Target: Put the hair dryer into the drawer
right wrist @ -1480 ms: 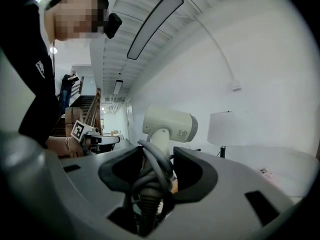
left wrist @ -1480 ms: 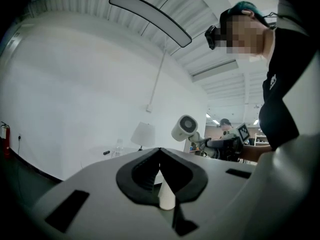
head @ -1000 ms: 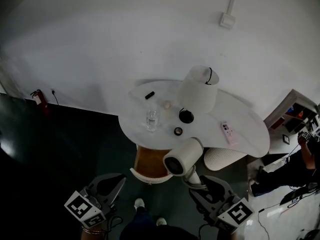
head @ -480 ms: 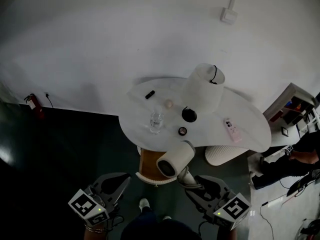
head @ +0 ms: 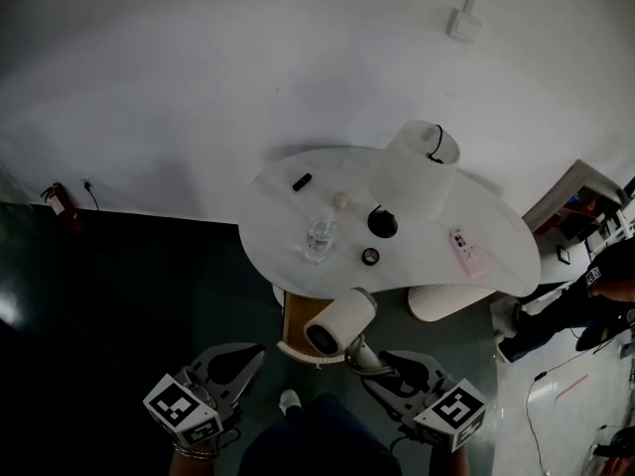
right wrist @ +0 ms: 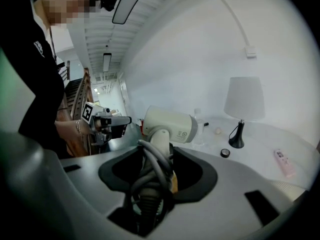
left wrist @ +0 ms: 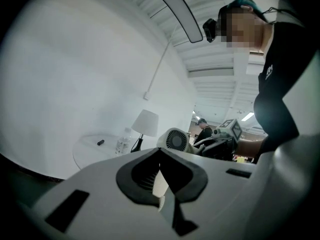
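Observation:
The cream hair dryer hangs in the air in front of the white round table, its barrel over the open drawer with the orange-brown inside. My right gripper is shut on the dryer's handle and its grey cord. In the right gripper view the hair dryer stands straight up out of the right gripper. My left gripper hovers left of the drawer, open by a narrow gap and holding nothing. The left gripper view shows the left gripper, with the hair dryer's grille beyond.
On the table stand a white lamp, a clear bottle, a pink remote, a small black stick and a small round lid. A ribbed white bin sits under the table's right side. A person is at far right.
My right gripper has carried the hair dryer down and left, from the table's front edge to over the open drawer. The left gripper has shifted slightly right.

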`<state>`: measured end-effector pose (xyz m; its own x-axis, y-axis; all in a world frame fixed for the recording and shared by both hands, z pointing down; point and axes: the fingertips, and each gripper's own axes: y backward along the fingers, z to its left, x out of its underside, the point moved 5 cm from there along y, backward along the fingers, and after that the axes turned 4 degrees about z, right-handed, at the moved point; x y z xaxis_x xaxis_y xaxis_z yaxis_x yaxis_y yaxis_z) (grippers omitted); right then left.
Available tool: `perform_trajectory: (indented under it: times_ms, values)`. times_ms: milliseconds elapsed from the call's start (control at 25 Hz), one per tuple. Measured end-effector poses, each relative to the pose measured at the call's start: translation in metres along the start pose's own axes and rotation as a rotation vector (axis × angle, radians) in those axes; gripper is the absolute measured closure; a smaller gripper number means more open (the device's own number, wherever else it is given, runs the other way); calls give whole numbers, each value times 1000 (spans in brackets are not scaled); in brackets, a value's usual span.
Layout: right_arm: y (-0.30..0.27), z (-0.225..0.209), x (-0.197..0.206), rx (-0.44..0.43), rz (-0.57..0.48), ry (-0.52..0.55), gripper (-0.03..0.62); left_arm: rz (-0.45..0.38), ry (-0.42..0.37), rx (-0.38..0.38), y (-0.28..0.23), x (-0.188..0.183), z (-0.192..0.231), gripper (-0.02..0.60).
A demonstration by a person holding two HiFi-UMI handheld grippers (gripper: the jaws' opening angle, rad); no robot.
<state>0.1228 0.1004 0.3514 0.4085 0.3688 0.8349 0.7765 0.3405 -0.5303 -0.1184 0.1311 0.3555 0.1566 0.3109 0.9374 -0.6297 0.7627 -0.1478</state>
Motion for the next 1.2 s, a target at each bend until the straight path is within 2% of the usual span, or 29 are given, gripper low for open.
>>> perform_trajectory:
  times_ms: [360,600,840,1000,1200]
  values:
    - [-26,-10,34,-30,154,-44,387,48,19,-30,-5,22,11,574]
    - [-43,-27,54,-103,241,-58,387,40,82,-72,-17,37,19,574]
    - [-59,-49,68,-176,370,-44,387,64,111,-94,-33,46,25,574]
    - [-70,-62,76,-210,459,-51,387,70,143,-137,-41,54,35,574]
    - [-84,-81,85,-238,543,-126,387,99,171,-173,-54,67,45,574]
